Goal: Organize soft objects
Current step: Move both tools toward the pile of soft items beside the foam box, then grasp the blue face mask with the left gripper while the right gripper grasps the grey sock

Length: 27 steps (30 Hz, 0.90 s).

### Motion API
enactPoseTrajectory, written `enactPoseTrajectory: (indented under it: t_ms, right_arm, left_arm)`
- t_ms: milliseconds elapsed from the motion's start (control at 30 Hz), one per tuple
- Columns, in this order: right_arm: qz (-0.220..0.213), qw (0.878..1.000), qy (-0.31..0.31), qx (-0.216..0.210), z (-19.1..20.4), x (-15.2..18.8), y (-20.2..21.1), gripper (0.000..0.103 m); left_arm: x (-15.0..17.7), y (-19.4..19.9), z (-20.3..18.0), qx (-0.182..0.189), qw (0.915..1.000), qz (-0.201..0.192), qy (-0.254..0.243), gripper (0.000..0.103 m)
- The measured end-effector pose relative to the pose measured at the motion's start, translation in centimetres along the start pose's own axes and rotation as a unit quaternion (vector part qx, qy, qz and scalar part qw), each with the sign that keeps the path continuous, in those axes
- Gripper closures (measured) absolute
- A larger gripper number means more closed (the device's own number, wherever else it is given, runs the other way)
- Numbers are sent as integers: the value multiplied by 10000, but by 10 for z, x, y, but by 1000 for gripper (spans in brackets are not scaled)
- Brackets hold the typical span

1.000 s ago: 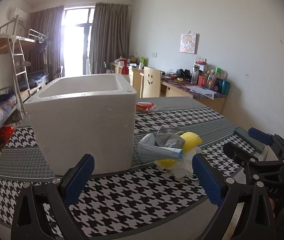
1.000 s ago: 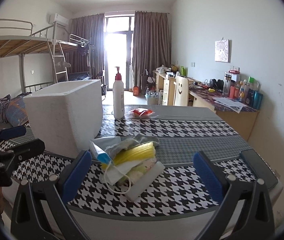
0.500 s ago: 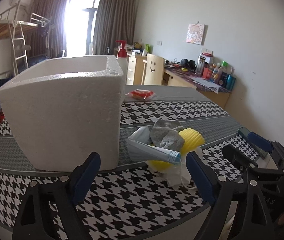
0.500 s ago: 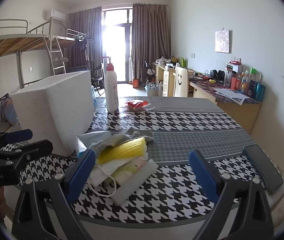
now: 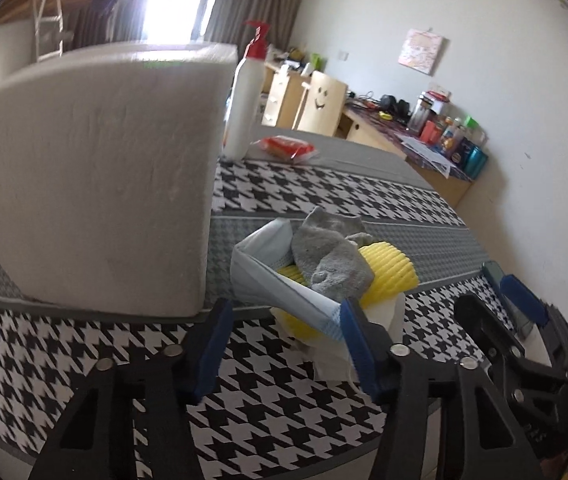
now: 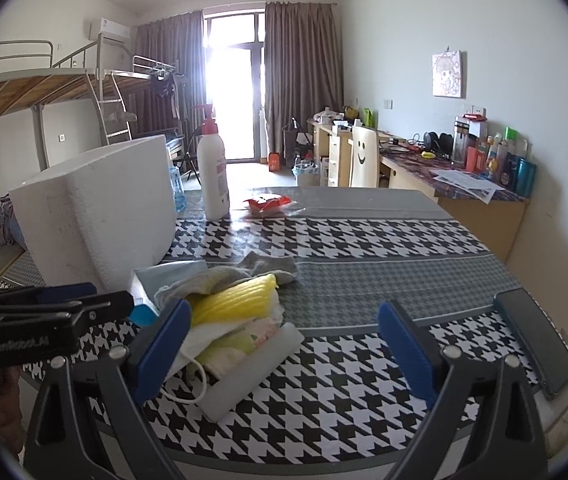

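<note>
We note the heap of soft things on the houndstooth tabletop (image 6: 364, 240), just beside the front corner of the white foam box (image 5: 95, 176): a grey sock (image 5: 332, 252) on top, a pale blue face mask (image 5: 267, 276) draped at the box side, a yellow ribbed sponge (image 5: 388, 268) under the sock, and white pieces below that we cannot name. From the right wrist view a translucent white block (image 6: 251, 368) lies at the heap's near edge, touching it.

Change since a second ago: the left gripper (image 5: 284, 344) has come in lower and closer to the heap, and its jaws, then spread wide, are closing. The mask's blue-edged end lies against the right pad; the left pad is clear, with only tabletop in the gap. No pinch yet, as far as we can tell.

The right gripper (image 6: 284, 344) hangs just right of the heap, jaws spread, nothing between them; its left pad overlaps the sponge in view, contact uncertain.

Our reading: the first pick is starting, mask likely first. The box opening is not visible from either wrist, so we cannot say whether anything is inside.

Beyond: a pump bottle (image 6: 212, 172), a red packet (image 6: 265, 204), a dark phone (image 6: 536, 340) at the tabletop's right edge.
</note>
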State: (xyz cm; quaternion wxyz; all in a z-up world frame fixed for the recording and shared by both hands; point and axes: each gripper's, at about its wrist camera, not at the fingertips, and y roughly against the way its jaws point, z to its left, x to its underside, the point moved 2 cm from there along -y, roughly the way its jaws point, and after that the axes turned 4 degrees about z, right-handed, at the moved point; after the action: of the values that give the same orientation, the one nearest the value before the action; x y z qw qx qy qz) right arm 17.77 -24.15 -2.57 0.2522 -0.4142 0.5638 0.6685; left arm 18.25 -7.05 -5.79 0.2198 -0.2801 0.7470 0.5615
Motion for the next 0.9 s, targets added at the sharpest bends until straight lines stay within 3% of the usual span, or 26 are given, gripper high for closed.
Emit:
enactPoseTrajectory:
  t_ms: [267,700,900]
  right_arm:
    - [34,10000,3,-78,-3,-1,-9,6]
    - [105,9996,87,-267,3,-6,-18,6]
    - [256,9989,47,-380,6,-11,-26,11]
  left_arm:
    - [-6,-8,-2,-29,9999,45,106,54]
    - [-9,-28,6,-260,9992,275,153,90]
    - [-10,-32,4,-235,9994,244,-22,98]
